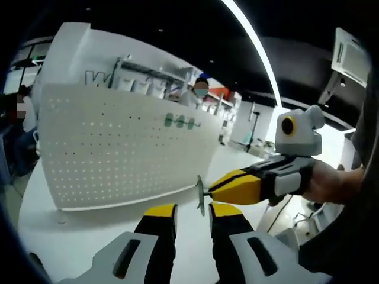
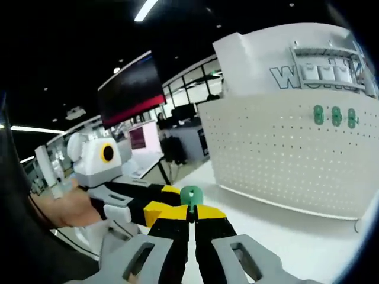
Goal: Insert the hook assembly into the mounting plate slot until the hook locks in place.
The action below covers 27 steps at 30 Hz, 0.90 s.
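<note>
The white perforated mounting plate (image 1: 118, 154) (image 2: 296, 160) stands upright on the table, with three green hook heads (image 1: 180, 122) (image 2: 334, 115) seated near its upper edge. My right gripper (image 2: 190, 212) is shut on the hook assembly (image 2: 190, 195), whose green head sticks up above the jaws. In the left gripper view the right gripper (image 1: 210, 190) comes in from the right, and the hook's thin metal part (image 1: 200, 195) hangs at its tips, apart from the plate. My left gripper (image 1: 194, 212) (image 2: 169, 200) is open just beneath that part, with nothing between its fingers.
The white table (image 1: 89, 236) (image 2: 308, 236) runs in front of the plate. A person's hand (image 1: 325, 180) (image 2: 65, 207) holds each gripper. Behind are a white counter with lettering (image 2: 308, 74), a dark screen (image 2: 130, 89), and people (image 1: 201, 89).
</note>
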Motion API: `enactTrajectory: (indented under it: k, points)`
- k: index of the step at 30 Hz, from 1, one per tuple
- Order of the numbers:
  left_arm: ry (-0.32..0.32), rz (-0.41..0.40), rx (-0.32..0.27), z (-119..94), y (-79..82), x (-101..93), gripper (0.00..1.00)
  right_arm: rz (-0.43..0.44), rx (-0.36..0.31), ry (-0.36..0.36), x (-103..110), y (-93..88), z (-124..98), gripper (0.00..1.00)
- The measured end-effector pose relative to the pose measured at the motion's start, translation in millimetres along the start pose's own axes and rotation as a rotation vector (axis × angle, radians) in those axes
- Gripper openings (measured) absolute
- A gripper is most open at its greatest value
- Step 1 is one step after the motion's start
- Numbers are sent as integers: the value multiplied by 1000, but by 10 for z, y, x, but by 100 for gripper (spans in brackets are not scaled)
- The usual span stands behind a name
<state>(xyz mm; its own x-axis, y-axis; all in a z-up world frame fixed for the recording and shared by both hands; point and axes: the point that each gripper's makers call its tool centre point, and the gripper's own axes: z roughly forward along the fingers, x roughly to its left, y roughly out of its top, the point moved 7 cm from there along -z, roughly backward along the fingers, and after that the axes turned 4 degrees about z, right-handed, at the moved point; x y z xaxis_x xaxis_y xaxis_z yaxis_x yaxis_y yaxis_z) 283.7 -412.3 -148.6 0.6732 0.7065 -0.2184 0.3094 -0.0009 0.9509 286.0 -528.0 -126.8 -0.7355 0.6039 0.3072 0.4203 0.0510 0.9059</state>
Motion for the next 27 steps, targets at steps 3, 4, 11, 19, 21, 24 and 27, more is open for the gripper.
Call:
enactTrajectory:
  k: [3,4,11,19,21,24,27]
  points:
    - [-12,-2,1,0,-5,-18,13,9,0,10,29,-1,17,0]
    - [-11,1,4,0,-8,-18,13,9,1,13,39,-5,23,0]
    - [-20,6,11,-13,-36,-20,6,16,13,23,76,-31,46,0]
    - [-25,-13,7,-22,-39,-21,5,12,10,18,94,-30,44,0]
    - [-21,-24,2,-25,-35,-20,4,4,7,15,96,-21,49,0]
    - [-15,-39,-2,-30,-33,-19,3,-7,8,9,108,-9,60,1]
    - [-11,-55,-6,-37,-28,-15,3,-23,6,9,127,1,67,1]
